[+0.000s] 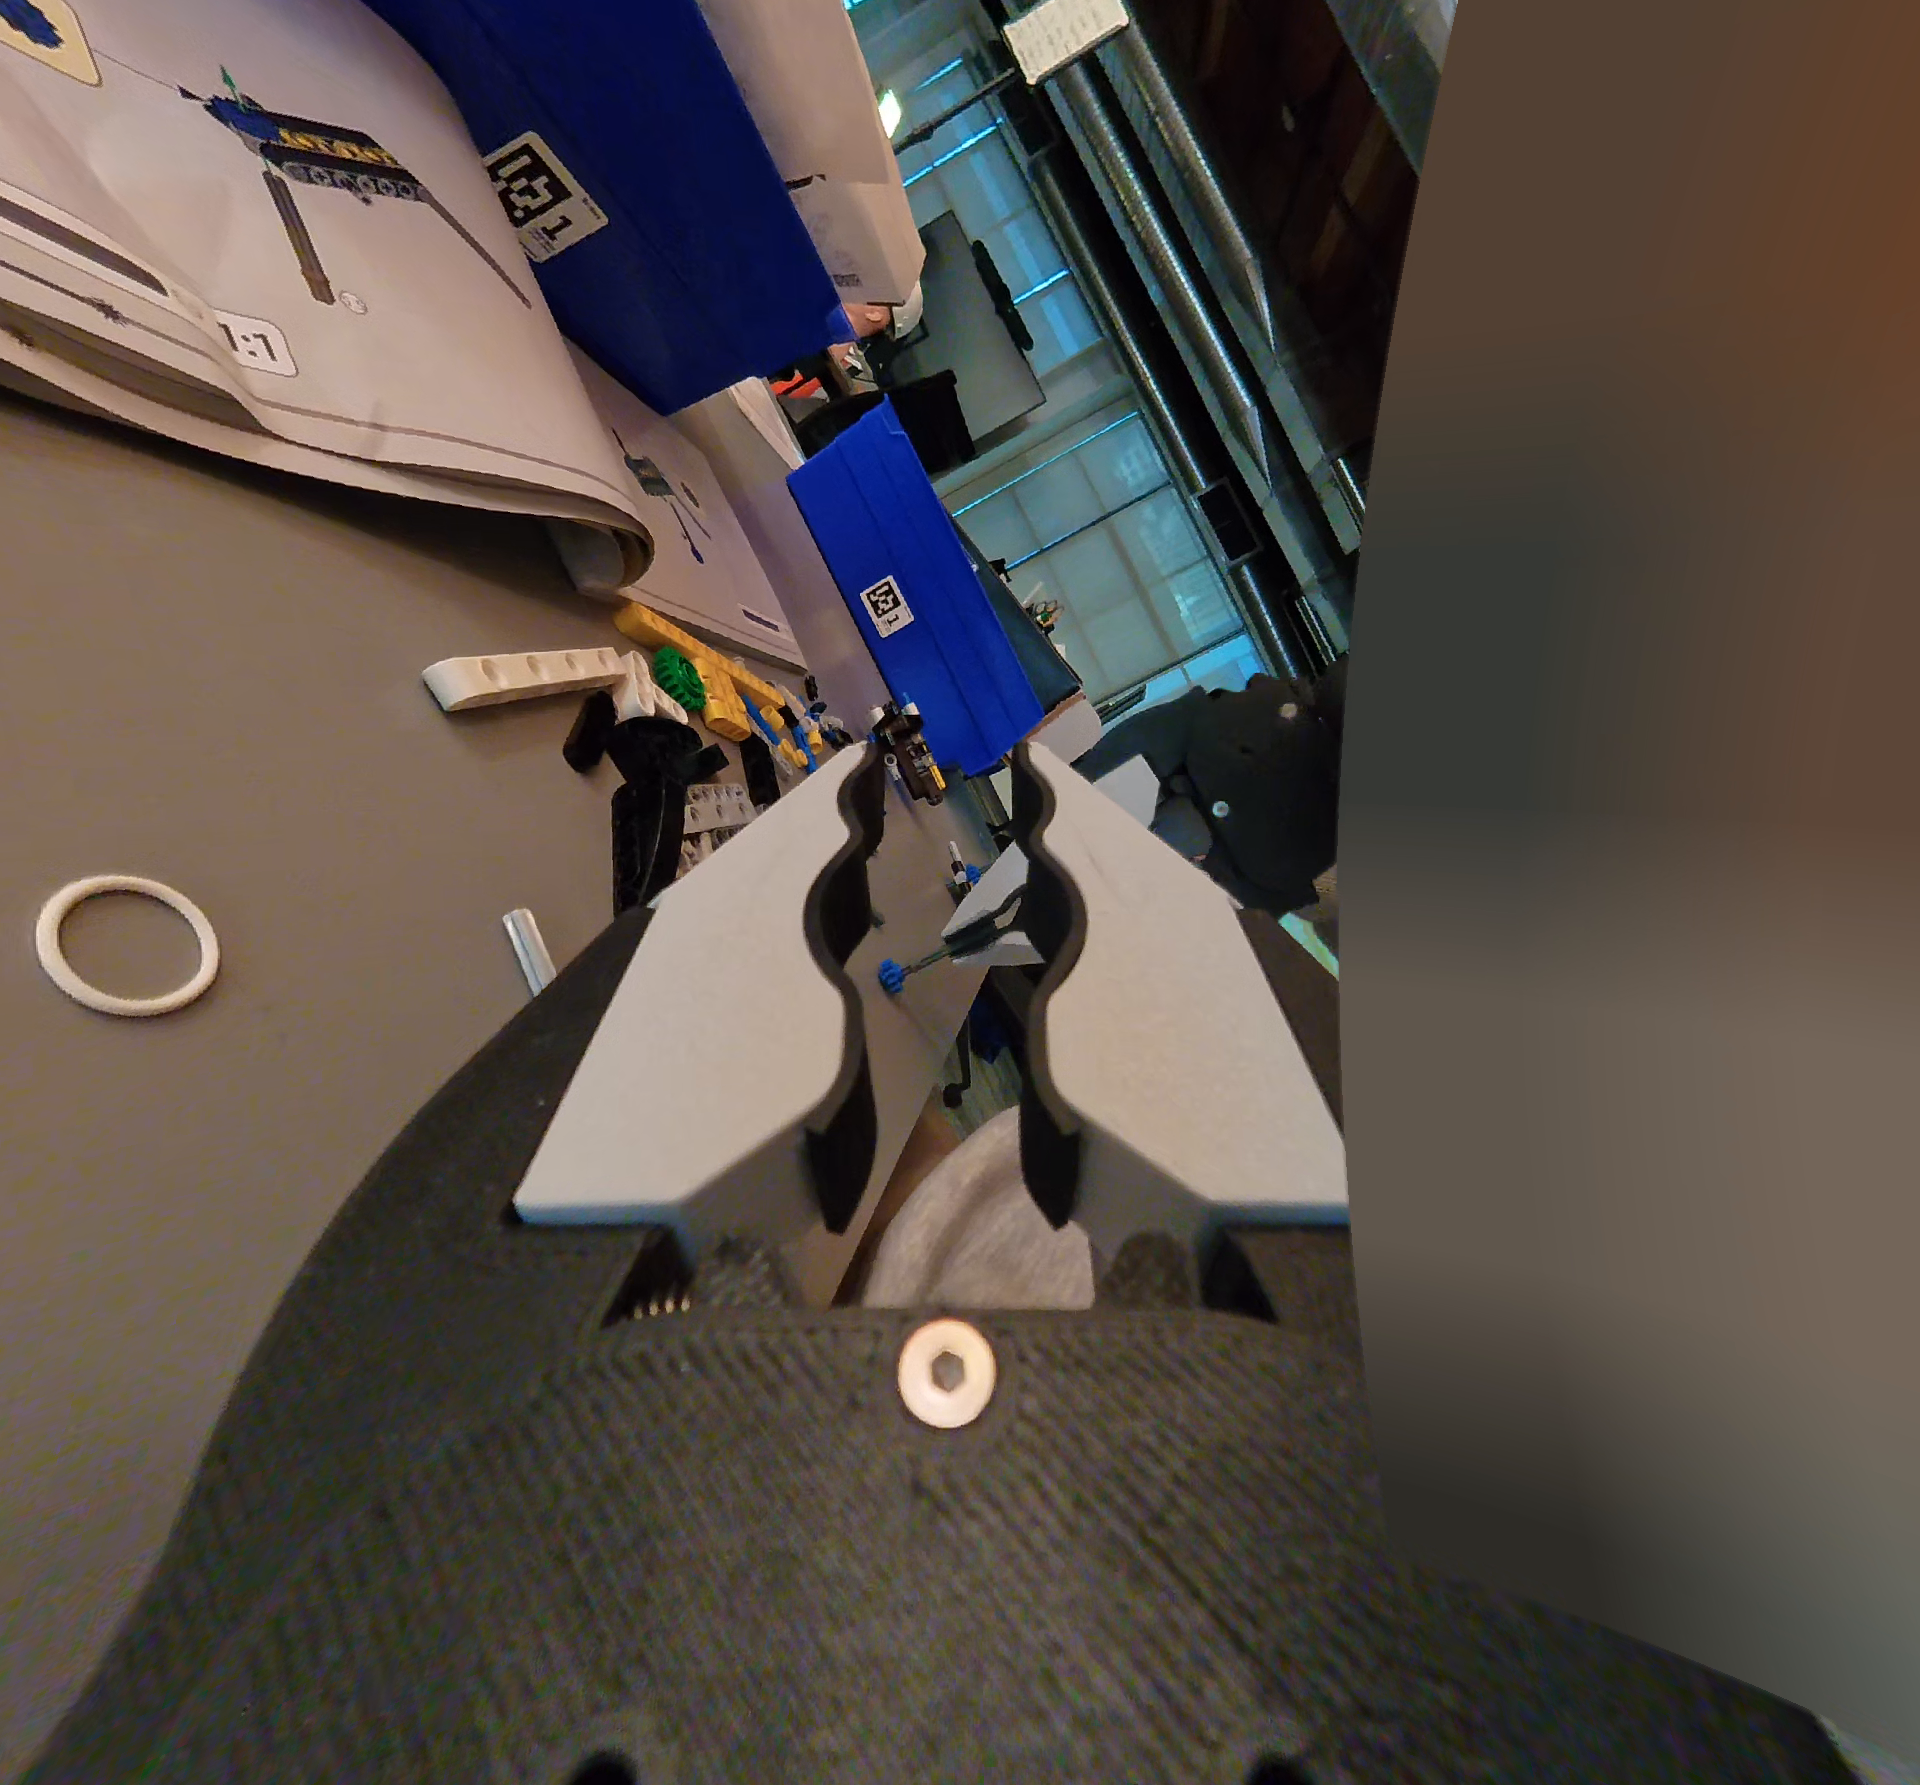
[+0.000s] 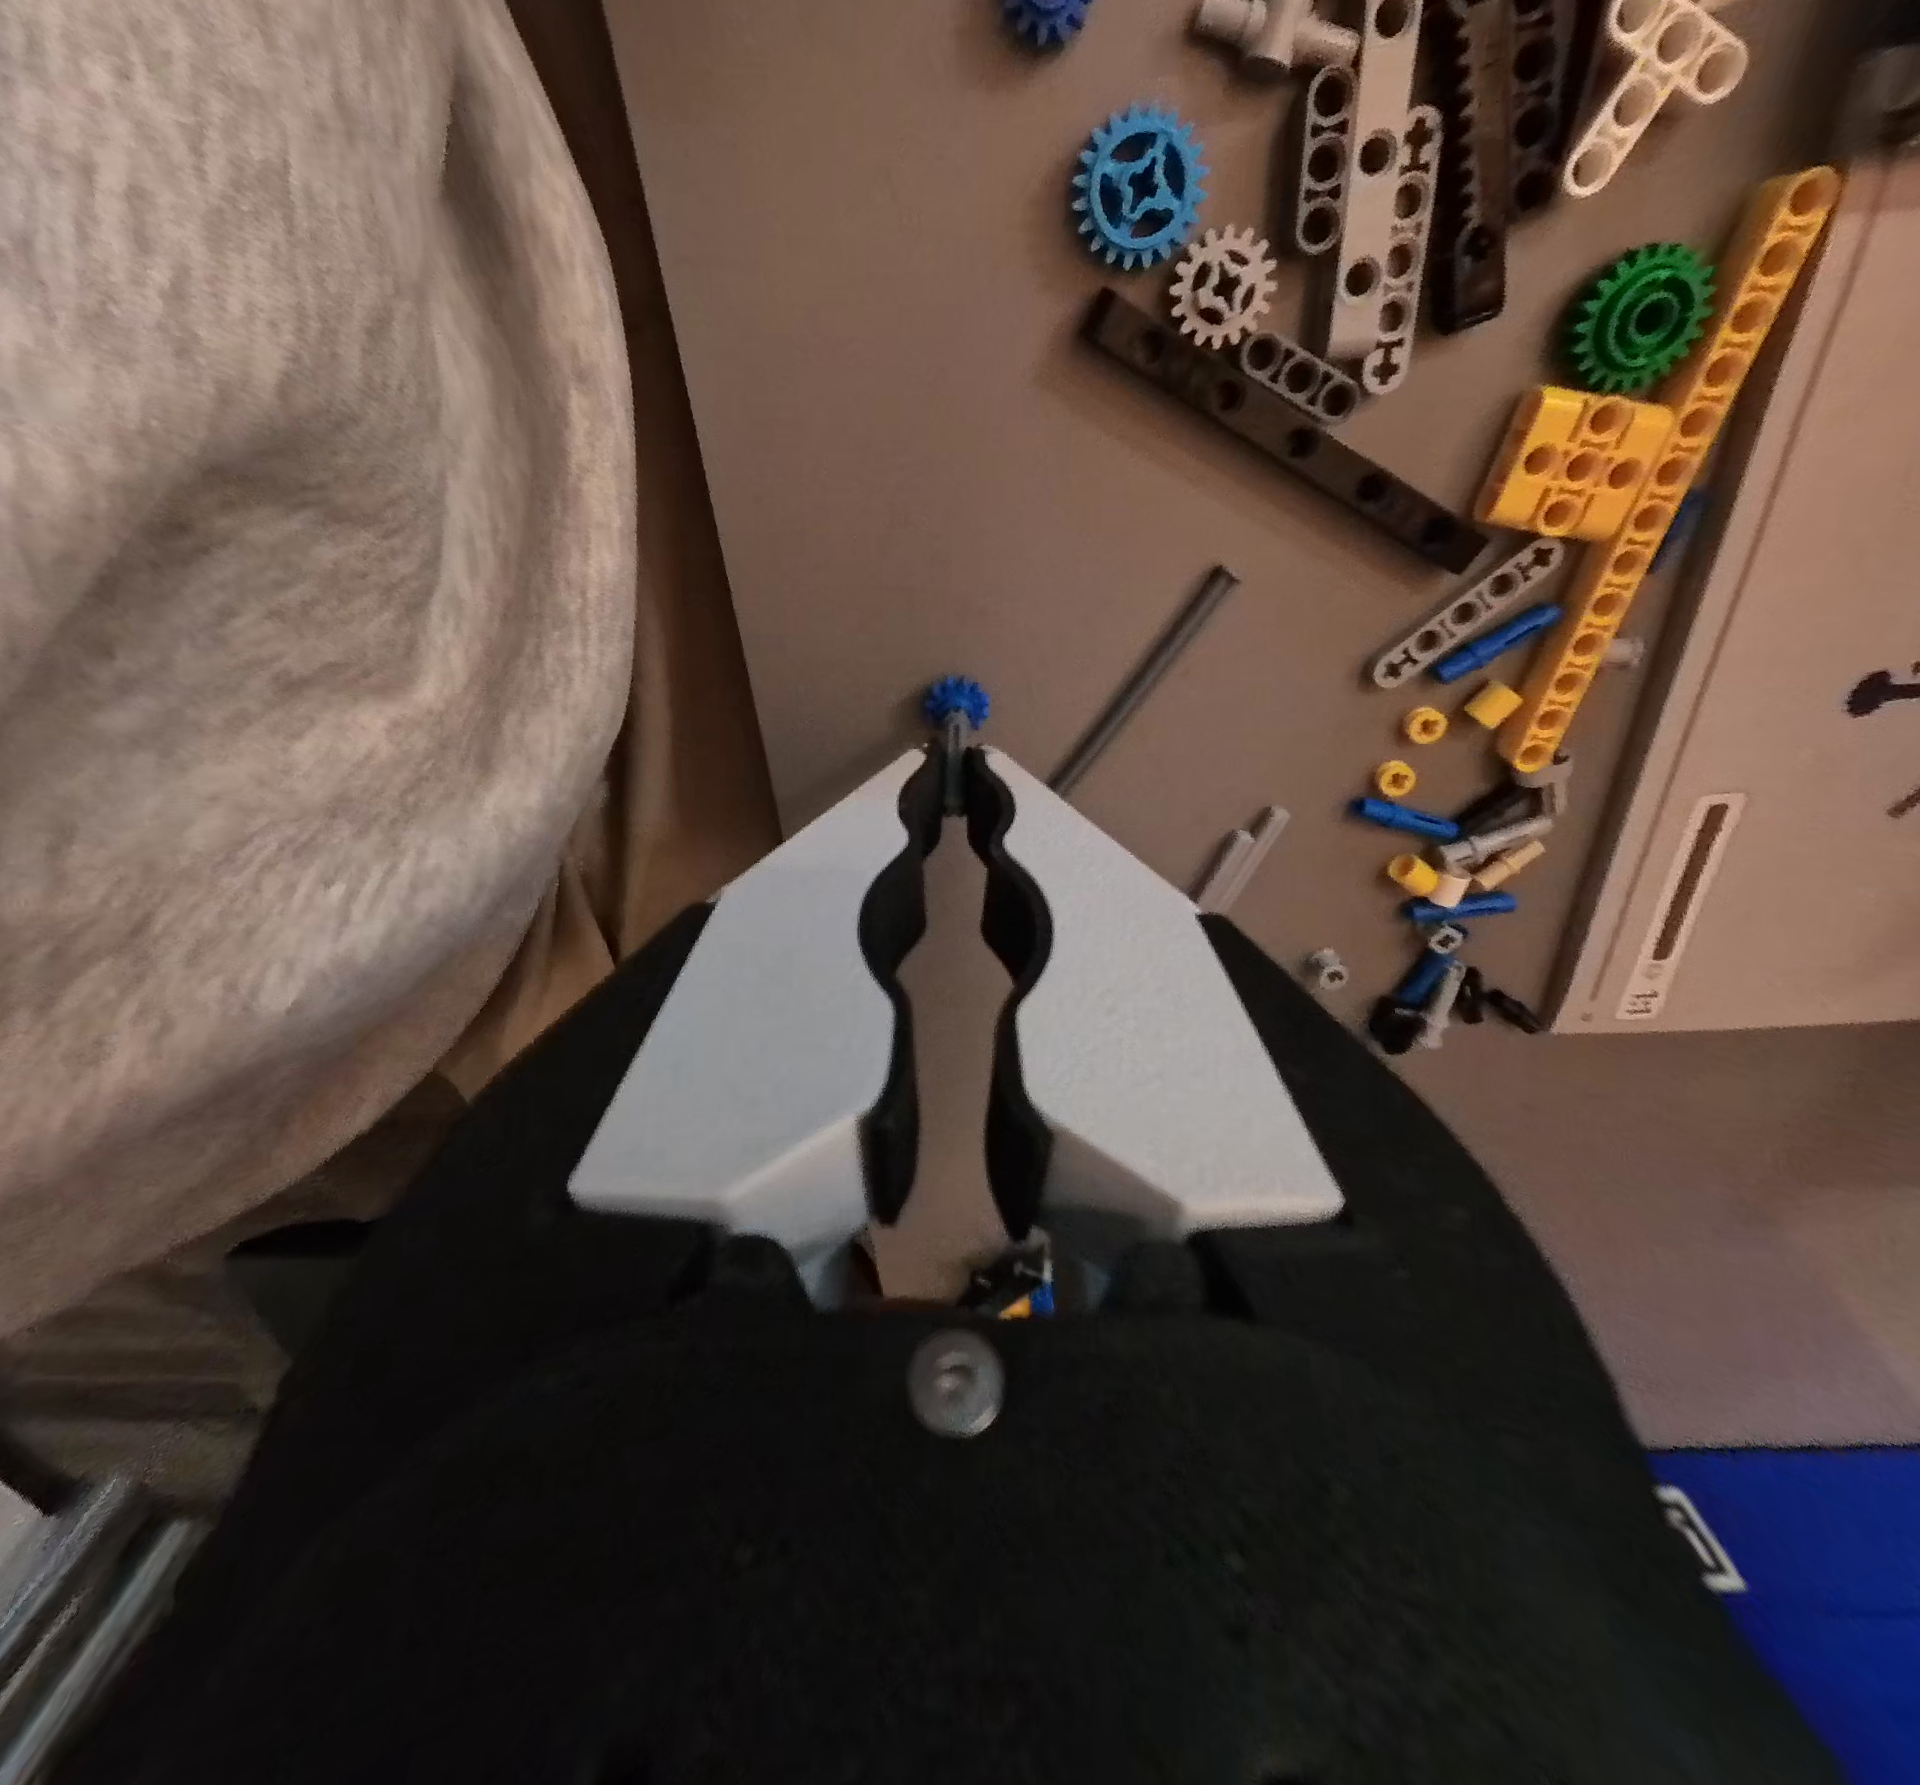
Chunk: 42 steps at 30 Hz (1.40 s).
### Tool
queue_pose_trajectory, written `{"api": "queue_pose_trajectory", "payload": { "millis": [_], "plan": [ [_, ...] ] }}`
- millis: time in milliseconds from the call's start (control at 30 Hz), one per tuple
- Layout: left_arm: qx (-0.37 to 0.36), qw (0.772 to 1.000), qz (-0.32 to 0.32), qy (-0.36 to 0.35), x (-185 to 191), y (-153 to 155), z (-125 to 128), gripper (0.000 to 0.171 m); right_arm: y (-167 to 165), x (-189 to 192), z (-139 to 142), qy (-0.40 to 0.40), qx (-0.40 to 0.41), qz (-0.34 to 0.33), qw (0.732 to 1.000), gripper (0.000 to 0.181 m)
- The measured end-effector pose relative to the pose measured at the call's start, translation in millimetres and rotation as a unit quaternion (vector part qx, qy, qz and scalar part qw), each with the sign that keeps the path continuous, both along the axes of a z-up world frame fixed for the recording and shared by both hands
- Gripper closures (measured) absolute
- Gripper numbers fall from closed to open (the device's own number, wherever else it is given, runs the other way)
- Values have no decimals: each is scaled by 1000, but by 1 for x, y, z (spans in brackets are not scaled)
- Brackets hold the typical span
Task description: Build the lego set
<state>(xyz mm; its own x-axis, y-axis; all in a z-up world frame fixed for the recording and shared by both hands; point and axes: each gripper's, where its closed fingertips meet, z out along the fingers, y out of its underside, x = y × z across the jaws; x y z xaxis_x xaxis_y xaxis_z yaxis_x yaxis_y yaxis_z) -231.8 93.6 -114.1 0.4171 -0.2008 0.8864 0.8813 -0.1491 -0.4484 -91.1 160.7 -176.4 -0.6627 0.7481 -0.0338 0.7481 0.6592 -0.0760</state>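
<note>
1. The right hand-held gripper is pinched at its very tips on a thin dark axle that carries a small blue gear on its far end, just above centre in the right wrist view; the same axle and gear show in the left wrist view, held by the other gripper between the left one's fingers.
2. The left hand-held gripper is spread and holds nothing; its fingers frame the gap through which the blue gear is seen.
3. The loose parts lie on the bench in the upper right of the right wrist view: a larger light-blue gear, a green gear, a long yellow beam, a black beam and a scatter of small pins; the instruction booklet lies open in the upper left of the left wrist view, beside a blue bin; a white ring sits alone at the left edge.
4. Handling, as a judgement: the axle and gear are light, rigid plastic, smooth enough to swivel in a tip pinch; gripping the axle mid-length, clear of the gear, should keep it from pivoting; the gear is likely held only by friction, so a sideways knock could slide it off.
</note>
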Motion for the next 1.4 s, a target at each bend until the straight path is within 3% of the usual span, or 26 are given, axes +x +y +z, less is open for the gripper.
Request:
{"api": "queue_pose_trajectory", "payload": {
  "millis": [167, 700, 1033, 1400],
  "plan": [
    [-1, 1000, -1, 1, 0, 0, -1, 149, 0, 5, -6, -1, 7, 19, 1000, 179],
    [-8, 1000, -2, 21, 6, 2, -1, 148, 0, 4, -6, 20, 1, -17, 1000, 179],
    [-14, 998, -25, 63, 27, 7, 0, 148, 18, -1, -6, 35, 5, -177, 984, 179],
    [-25, 988, -62, 141, 62, 17, -6, 148, 46, -4, 8, 172, -47, -248, 952, 166]
  ]
}}
